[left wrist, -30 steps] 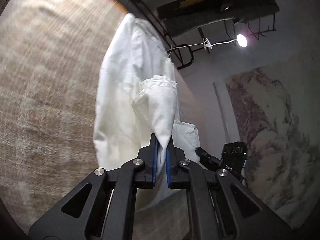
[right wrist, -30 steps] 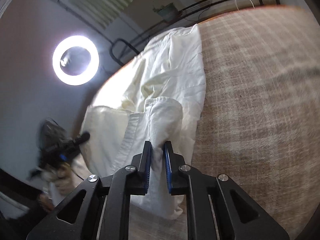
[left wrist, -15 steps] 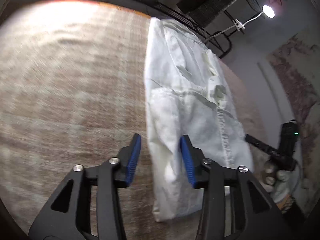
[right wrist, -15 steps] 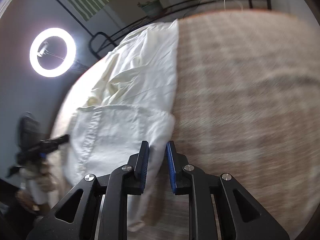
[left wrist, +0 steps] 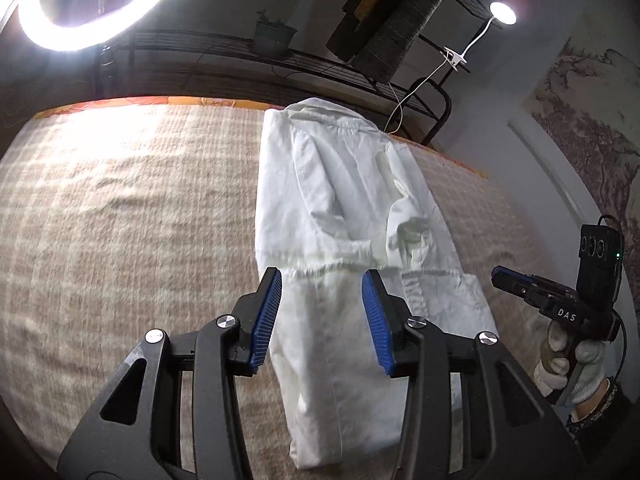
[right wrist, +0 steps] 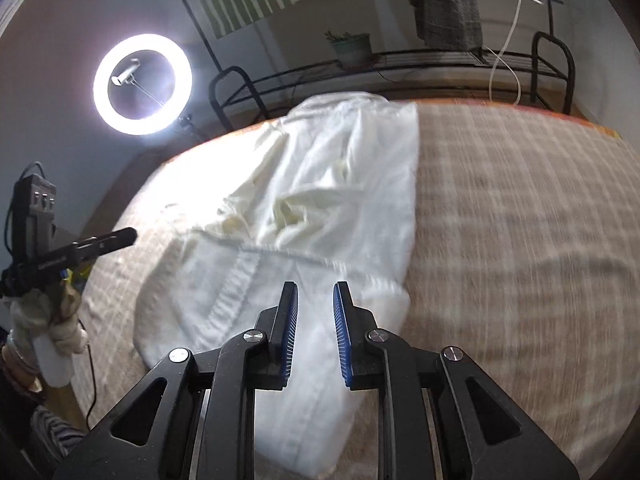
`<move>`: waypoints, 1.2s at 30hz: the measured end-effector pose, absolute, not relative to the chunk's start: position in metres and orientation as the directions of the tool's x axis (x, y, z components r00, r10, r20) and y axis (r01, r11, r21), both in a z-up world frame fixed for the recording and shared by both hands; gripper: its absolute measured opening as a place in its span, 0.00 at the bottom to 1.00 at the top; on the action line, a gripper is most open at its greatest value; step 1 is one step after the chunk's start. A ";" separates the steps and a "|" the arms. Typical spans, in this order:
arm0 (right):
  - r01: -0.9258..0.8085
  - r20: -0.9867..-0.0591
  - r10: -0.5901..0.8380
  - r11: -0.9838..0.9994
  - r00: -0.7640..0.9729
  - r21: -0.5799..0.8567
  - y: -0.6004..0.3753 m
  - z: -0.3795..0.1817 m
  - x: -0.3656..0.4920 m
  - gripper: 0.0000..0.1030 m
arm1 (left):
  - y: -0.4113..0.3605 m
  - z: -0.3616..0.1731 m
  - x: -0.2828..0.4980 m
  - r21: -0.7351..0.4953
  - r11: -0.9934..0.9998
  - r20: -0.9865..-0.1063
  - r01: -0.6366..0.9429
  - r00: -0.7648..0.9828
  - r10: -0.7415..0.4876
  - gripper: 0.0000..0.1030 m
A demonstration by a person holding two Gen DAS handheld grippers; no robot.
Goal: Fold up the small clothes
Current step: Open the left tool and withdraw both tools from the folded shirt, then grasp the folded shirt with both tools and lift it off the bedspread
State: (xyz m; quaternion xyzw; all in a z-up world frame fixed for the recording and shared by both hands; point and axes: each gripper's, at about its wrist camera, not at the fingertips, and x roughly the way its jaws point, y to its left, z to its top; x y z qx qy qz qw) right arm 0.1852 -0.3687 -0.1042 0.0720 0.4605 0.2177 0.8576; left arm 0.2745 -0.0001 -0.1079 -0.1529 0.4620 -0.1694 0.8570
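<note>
A white garment (left wrist: 344,200) lies as a long, narrow folded strip on the beige checked blanket (left wrist: 120,220), with its near end doubled over the rest. My left gripper (left wrist: 320,276) hovers above that near end, open, with nothing between its blue pads. In the right wrist view the same garment (right wrist: 320,184) runs away from me, and my right gripper (right wrist: 314,286) hangs over its near corner, open by a narrow gap and holding nothing. Each view also catches the other gripper off the blanket's side in a gloved hand: the right gripper (left wrist: 504,278) and the left gripper (right wrist: 128,236).
A lit ring light (right wrist: 142,84) stands beyond the far left corner. A black metal rack (right wrist: 400,60) with a potted plant (right wrist: 352,48) runs behind the blanket's far edge, and a clip lamp (left wrist: 502,12) shines there. The blanket (right wrist: 520,240) stretches wide on both sides of the garment.
Both grippers let go of the garment's end, which now lies folded over the rest. Both have opened, the left wider, and have lifted and rolled back to level.
</note>
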 end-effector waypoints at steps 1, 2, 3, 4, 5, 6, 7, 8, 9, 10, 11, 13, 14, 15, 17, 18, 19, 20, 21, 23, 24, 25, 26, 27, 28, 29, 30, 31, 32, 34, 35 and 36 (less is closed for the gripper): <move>-0.308 -0.753 0.444 0.893 0.485 0.328 -0.370 -0.102 0.190 0.16 | -0.001 -0.108 0.281 -0.408 0.900 -0.741 0.155 0.519 -0.425 0.40; -0.307 -0.751 0.440 0.895 0.492 0.323 -0.370 -0.099 0.196 0.16 | -0.001 -0.108 0.289 -0.392 0.905 -0.743 0.162 0.524 -0.416 0.40; -0.307 -0.752 0.438 0.896 0.493 0.321 -0.370 -0.097 0.201 0.16 | -0.002 -0.109 0.296 -0.379 0.910 -0.747 0.169 0.525 -0.408 0.40; -0.307 -0.754 0.432 0.898 0.494 0.313 -0.370 -0.097 0.209 0.16 | -0.004 -0.111 0.308 -0.354 0.918 -0.754 0.179 0.526 -0.394 0.40; -0.306 -0.758 0.421 0.903 0.498 0.301 -0.371 -0.097 0.216 0.16 | -0.005 -0.112 0.316 -0.338 0.923 -0.758 0.186 0.527 -0.384 0.40; -0.305 -0.764 0.404 0.910 0.502 0.281 -0.372 -0.098 0.226 0.16 | -0.006 -0.114 0.327 -0.325 0.926 -0.762 0.190 0.527 -0.376 0.40; -0.302 -0.772 0.390 0.915 0.502 0.266 -0.372 -0.099 0.235 0.16 | -0.006 -0.117 0.343 -0.319 0.929 -0.768 0.188 0.523 -0.369 0.40; -0.297 -0.780 0.379 0.920 0.498 0.257 -0.374 -0.101 0.245 0.16 | -0.005 -0.120 0.354 -0.320 0.930 -0.772 0.178 0.520 -0.365 0.40; -0.293 -0.786 0.375 0.921 0.492 0.256 -0.376 -0.103 0.253 0.16 | -0.002 -0.124 0.366 -0.327 0.931 -0.773 0.162 0.521 -0.362 0.40; -0.285 -0.792 0.369 0.924 0.487 0.256 -0.380 -0.107 0.266 0.16 | 0.001 -0.128 0.379 -0.341 0.929 -0.772 0.143 0.522 -0.363 0.42; -0.275 -0.794 0.362 0.927 0.487 0.254 -0.383 -0.110 0.276 0.16 | 0.005 -0.133 0.394 -0.359 0.925 -0.770 0.124 0.521 -0.369 0.43; -0.244 -0.795 0.368 0.928 0.482 0.281 -0.393 -0.118 0.300 0.17 | 0.011 -0.145 0.420 -0.398 0.912 -0.766 0.098 0.513 -0.388 0.43; -0.229 -0.793 0.379 0.925 0.477 0.304 -0.397 -0.123 0.311 0.18 | 0.014 -0.151 0.434 -0.420 0.904 -0.764 0.083 0.506 -0.401 0.43; -0.211 -0.790 0.388 0.922 0.474 0.326 -0.402 -0.127 0.322 0.20 | 0.015 -0.157 0.443 -0.434 0.898 -0.762 0.074 0.503 -0.409 0.43; -0.181 -0.780 0.409 0.912 0.473 0.367 -0.410 -0.136 0.340 0.30 | 0.017 -0.170 0.463 -0.463 0.884 -0.759 0.060 0.488 -0.431 0.43; -0.166 -0.770 0.427 0.902 0.474 0.398 -0.415 -0.141 0.350 0.37 | 0.017 -0.176 0.471 -0.474 0.879 -0.758 0.057 0.481 -0.440 0.43; -0.151 -0.763 0.439 0.895 0.476 0.420 -0.418 -0.146 0.358 0.38 | 0.017 -0.185 0.481 -0.489 0.870 -0.757 0.054 0.469 -0.455 0.43; -0.137 -0.756 0.447 0.888 0.477 0.439 -0.421 -0.150 0.365 0.38 | 0.017 -0.190 0.486 -0.500 0.864 -0.755 0.052 0.462 -0.465 0.43; -0.124 -0.751 0.454 0.882 0.479 0.455 -0.424 -0.154 0.371 0.38 | 0.017 -0.195 0.491 -0.505 0.862 -0.758 0.042 0.455 -0.466 0.43; -0.112 -0.744 0.467 0.872 0.477 0.476 -0.425 -0.161 0.384 0.38 | 0.017 -0.203 0.499 -0.529 0.848 -0.748 0.036 0.452 -0.486 0.43; -0.113 -0.745 0.466 0.873 0.476 0.474 -0.424 -0.164 0.390 0.38 | 0.018 -0.203 0.503 -0.537 0.843 -0.737 0.038 0.464 -0.491 0.44; -0.117 -0.748 0.465 0.875 0.474 0.470 -0.422 -0.166 0.395 0.38 | 0.018 -0.204 0.506 -0.552 0.833 -0.735 0.038 0.448 -0.508 0.44; -0.125 -0.747 0.469 0.874 0.471 0.470 -0.420 -0.167 0.399 0.38 | 0.018 -0.205 0.510 -0.569 0.822 -0.727 0.035 0.446 -0.522 0.44; -0.134 -0.743 0.474 0.872 0.472 0.472 -0.418 -0.168 0.402 0.38 | 0.018 -0.205 0.514 -0.581 0.813 -0.722 0.033 0.440 -0.533 0.44; -0.144 -0.739 0.481 0.869 0.471 0.474 -0.416 -0.169 0.406 0.38 | 0.017 -0.206 0.518 -0.593 0.805 -0.716 0.031 0.438 -0.544 0.44; -0.150 -0.739 0.484 0.868 0.469 0.473 -0.412 -0.169 0.410 0.38 | 0.016 -0.205 0.519 -0.595 0.803 -0.712 0.035 0.440 -0.547 0.44; -0.154 -0.740 0.485 0.868 0.467 0.472 -0.409 -0.169 0.413 0.38 | 0.012 -0.205 0.521 -0.595 0.803 -0.711 0.046 0.437 -0.552 0.44; -0.160 -0.740 0.481 0.871 0.471 0.464 -0.405 -0.169 0.416 0.38 | 0.008 -0.205 0.522 -0.583 0.810 -0.713 0.060 0.440 -0.546 0.39; -0.161 -0.742 0.479 0.873 0.470 0.461 -0.402 -0.170 0.418 0.38 | 0.003 -0.204 0.523 -0.571 0.818 -0.718 0.075 0.438 -0.541 0.31; -0.177 -0.742 0.480 0.874 0.468 0.453 -0.394 -0.171 0.422 0.30 | -0.011 -0.204 0.523 -0.511 0.852 -0.752 0.111 0.422 -0.506 0.04; -0.187 -0.749 0.475 0.877 0.462 0.442 -0.389 -0.172 0.422 0.20 | -0.014 -0.202 0.522 -0.497 0.859 -0.757 0.125 0.421 -0.499 0.04; -0.193 -0.761 0.466 0.884 0.452 0.427 -0.385 -0.173 0.423 0.02 | -0.017 -0.199 0.521 -0.483 0.864 -0.758 0.140 0.427 -0.493 0.02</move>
